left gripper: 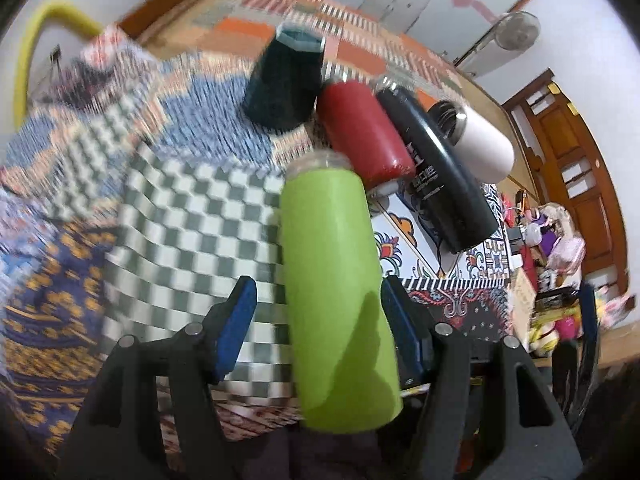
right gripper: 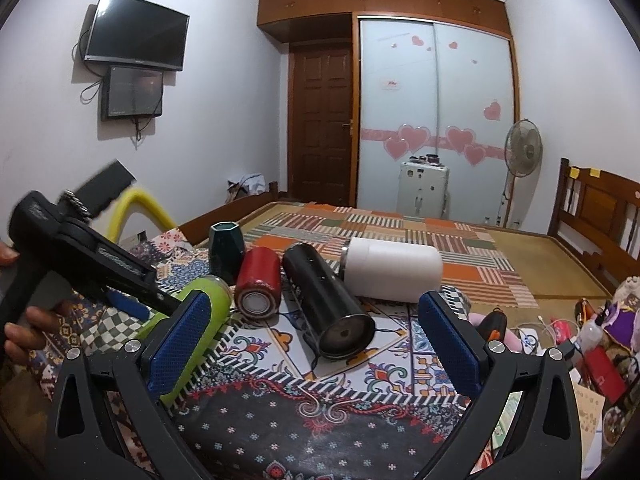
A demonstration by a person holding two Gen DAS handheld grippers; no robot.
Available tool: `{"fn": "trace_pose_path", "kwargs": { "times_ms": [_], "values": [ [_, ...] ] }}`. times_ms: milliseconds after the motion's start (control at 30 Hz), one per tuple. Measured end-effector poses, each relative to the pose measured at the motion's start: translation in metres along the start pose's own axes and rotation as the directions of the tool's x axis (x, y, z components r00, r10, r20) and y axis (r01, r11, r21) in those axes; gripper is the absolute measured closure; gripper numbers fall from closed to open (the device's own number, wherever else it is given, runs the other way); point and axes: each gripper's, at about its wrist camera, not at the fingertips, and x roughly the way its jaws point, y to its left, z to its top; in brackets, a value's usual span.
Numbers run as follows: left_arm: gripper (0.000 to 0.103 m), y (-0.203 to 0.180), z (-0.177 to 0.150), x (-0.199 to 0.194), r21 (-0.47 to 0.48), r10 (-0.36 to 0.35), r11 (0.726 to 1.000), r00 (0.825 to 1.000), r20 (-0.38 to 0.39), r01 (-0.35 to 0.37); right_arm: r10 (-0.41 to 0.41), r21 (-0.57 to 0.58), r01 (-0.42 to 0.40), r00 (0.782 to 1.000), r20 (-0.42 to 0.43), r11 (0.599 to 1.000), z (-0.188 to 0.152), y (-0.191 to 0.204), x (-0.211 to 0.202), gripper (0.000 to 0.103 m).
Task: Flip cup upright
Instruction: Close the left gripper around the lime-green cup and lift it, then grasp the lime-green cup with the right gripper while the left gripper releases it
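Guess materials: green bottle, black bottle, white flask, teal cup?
Green bottle: matte lime coating, probably over metal or plastic; soft, even sheen, clear threaded neck.
Black bottle: glossy black, likely coated steel; sharp highlights, metallic-looking end.
White flask: smooth matte white body with a bare silvery threaded neck, so probably stainless steel.
Teal cup: faceted, dark glaze-like gloss; ceramic or glass, can't tell.

My left wrist camera sits close over the green cup (left gripper: 340, 292), looking down along it across the bed; the far side is blurred, so I can't read much there. My right wrist camera sits further back and lower, facing the wardrobe (right gripper: 434, 120) beyond that cup (right gripper: 192, 320). Both views share the cups lying just past it.
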Motion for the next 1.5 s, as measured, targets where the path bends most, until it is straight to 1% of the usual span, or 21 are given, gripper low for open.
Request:
{"fn": "trace_pose_path", "kwargs": {
  "times_ms": [100, 200, 300, 367, 467, 500, 533, 600, 700, 767, 800, 867, 967, 1033, 1100, 1167, 1200, 1267, 1333, 1433, 1500],
  "values": [
    [0.038, -0.002, -0.01, -0.025, 0.092, 0.047, 0.994, 0.994, 0.102, -0.056, 0.037, -0.024, -0.037, 0.999, -0.027, 0.999, 0.007, 0.007, 0.008, 0.0],
    [0.036, 0.0, -0.022, -0.047, 0.168, 0.081, 0.979, 0.974, 0.212, -0.118, 0.093, -0.058, -0.097, 0.993, -0.068, 0.994, 0.015, 0.019, 0.02, 0.0],
    [0.034, 0.008, -0.032, -0.058, 0.195, 0.092, 0.969, 0.954, 0.286, -0.151, 0.156, -0.085, -0.168, 0.979, -0.128, 0.982, 0.023, 0.034, 0.038, 0.0],
    [0.032, 0.017, -0.038, -0.064, 0.202, 0.106, 0.962, 0.934, 0.341, -0.183, 0.209, -0.079, -0.228, 0.959, -0.191, 0.971, 0.027, 0.044, 0.053, 0.0],
    [0.026, 0.029, -0.046, -0.069, 0.197, 0.124, 0.956, 0.906, 0.405, -0.218, 0.27, -0.059, -0.299, 0.917, -0.295, 0.952, 0.032, 0.06, 0.077, 0.0],
    [0.023, 0.035, -0.047, -0.07, 0.188, 0.132, 0.955, 0.898, 0.419, -0.229, 0.279, -0.058, -0.314, 0.903, -0.327, 0.948, 0.033, 0.065, 0.084, 0.0],
    [0.022, 0.04, -0.05, -0.071, 0.176, 0.137, 0.956, 0.89, 0.435, -0.233, 0.284, -0.062, -0.327, 0.888, -0.361, 0.943, 0.034, 0.072, 0.091, 0.0],
    [0.022, 0.051, -0.053, -0.07, 0.16, 0.133, 0.961, 0.883, 0.45, -0.226, 0.283, -0.072, -0.346, 0.855, -0.435, 0.935, 0.034, 0.085, 0.106, 0.001],
    [0.022, 0.067, -0.055, -0.068, 0.14, 0.126, 0.966, 0.87, 0.477, -0.217, 0.262, -0.073, -0.358, 0.793, -0.55, 0.931, 0.031, 0.1, 0.128, 0.002],
    [0.021, 0.074, -0.056, -0.063, 0.134, 0.147, 0.961, 0.858, 0.491, -0.241, 0.244, -0.065, -0.352, 0.76, -0.602, 0.934, 0.027, 0.105, 0.14, 0.002],
    [0.021, 0.075, -0.057, -0.062, 0.134, 0.151, 0.96, 0.855, 0.496, -0.247, 0.24, -0.054, -0.35, 0.739, -0.629, 0.935, 0.026, 0.107, 0.146, 0.005],
    [0.021, 0.08, -0.058, -0.057, 0.135, 0.145, 0.961, 0.854, 0.499, -0.242, 0.24, -0.013, -0.342, 0.687, -0.686, 0.94, 0.022, 0.11, 0.159, 0.008],
    [0.021, 0.086, -0.059, -0.05, 0.142, 0.116, 0.968, 0.867, 0.484, -0.209, 0.253, 0.059, -0.316, 0.62, -0.743, 0.947, 0.017, 0.108, 0.178, 0.009],
    [0.021, 0.088, -0.059, -0.047, 0.146, 0.108, 0.968, 0.868, 0.484, -0.202, 0.259, 0.097, -0.294, 0.585, -0.768, 0.951, 0.013, 0.107, 0.188, 0.013],
    [0.021, 0.09, -0.06, -0.044, 0.148, 0.107, 0.968, 0.868, 0.485, -0.202, 0.264, 0.12, -0.281, 0.557, -0.788, 0.952, 0.007, 0.109, 0.198, 0.014],
    [0.021, 0.093, -0.061, -0.042, 0.148, 0.099, 0.97, 0.87, 0.482, -0.193, 0.262, 0.127, -0.274, 0.54, -0.8, 0.953, 0.005, 0.11, 0.202, 0.015],
    [0.021, 0.094, -0.061, -0.041, 0.148, 0.095, 0.971, 0.873, 0.479, -0.187, 0.253, 0.12, -0.272, 0.535, -0.806, 0.955, 0.004, 0.112, 0.205, 0.019],
    [0.021, 0.096, -0.061, -0.038, 0.144, 0.089, 0.974, 0.878, 0.471, -0.176, 0.233, 0.099, -0.268, 0.535, -0.812, 0.958, 0.004, 0.114, 0.206, 0.021],
    [0.021, 0.097, -0.061, -0.034, 0.141, 0.084, 0.976, 0.882, 0.463, -0.167, 0.219, 0.086, -0.263, 0.535, -0.816, 0.961, 0.005, 0.115, 0.208, 0.029],
    [0.021, 0.096, -0.061, -0.03, 0.141, 0.078, 0.977, 0.887, 0.455, -0.158, 0.22, 0.087, -0.264, 0.528, -0.82, 0.96, 0.004, 0.115, 0.211, 0.03],
    [0.021, 0.094, -0.06, -0.028, 0.145, 0.074, 0.977, 0.889, 0.451, -0.155, 0.215, 0.078, -0.269, 0.53, -0.82, 0.96, 0.004, 0.116, 0.21, 0.031]
  ]
}}
